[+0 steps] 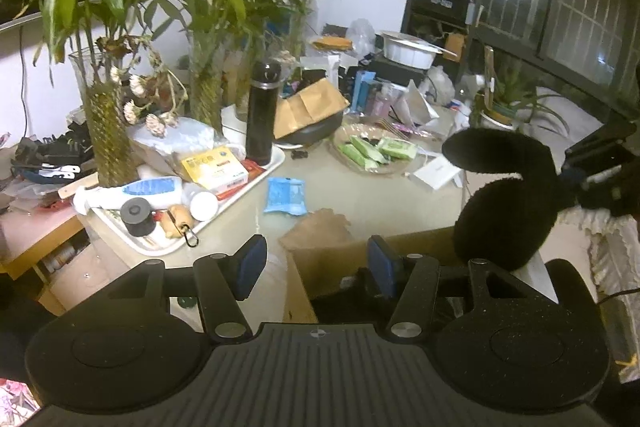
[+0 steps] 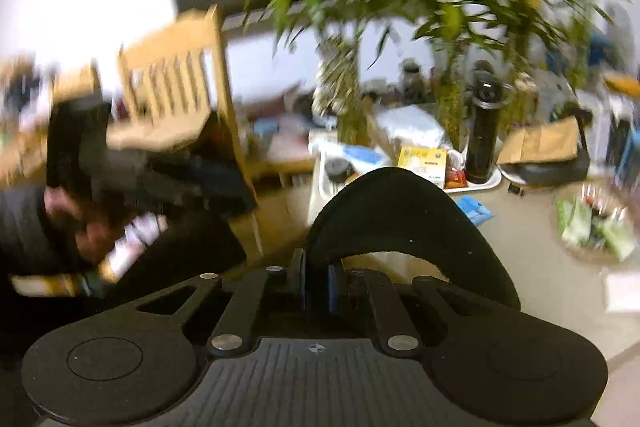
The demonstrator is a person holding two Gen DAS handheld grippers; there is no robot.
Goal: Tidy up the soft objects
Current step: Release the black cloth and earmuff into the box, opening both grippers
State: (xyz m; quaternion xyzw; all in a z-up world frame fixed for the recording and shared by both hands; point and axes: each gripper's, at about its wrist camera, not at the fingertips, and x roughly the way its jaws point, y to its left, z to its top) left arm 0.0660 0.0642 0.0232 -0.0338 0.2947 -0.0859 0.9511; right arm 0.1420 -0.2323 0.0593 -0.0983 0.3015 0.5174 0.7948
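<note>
A black, fuzzy, curved soft band [image 2: 400, 211] arches up in front of my right gripper [image 2: 318, 283], which is shut on one end of it. In the left wrist view the same black band [image 1: 500, 199] hangs at the right above the open cardboard box [image 1: 332, 255], with the right gripper [image 1: 576, 183] clamped on it from the right edge. My left gripper [image 1: 316, 263] is open with nothing between its blue pads [image 1: 252, 263], and it hovers over the box's near left corner. In the right wrist view, motion blur smears the left gripper [image 2: 224, 191] and the hand that holds it.
The table is crowded: a white tray [image 1: 276, 163] with bottles and a black flask [image 1: 262, 111], glass vases of bamboo [image 1: 104, 131], a blue packet [image 1: 286, 195], a glass dish [image 1: 340, 151] of green packets, and crumpled brown paper [image 1: 316, 231]. A wooden chair [image 2: 180, 67] stands at the left.
</note>
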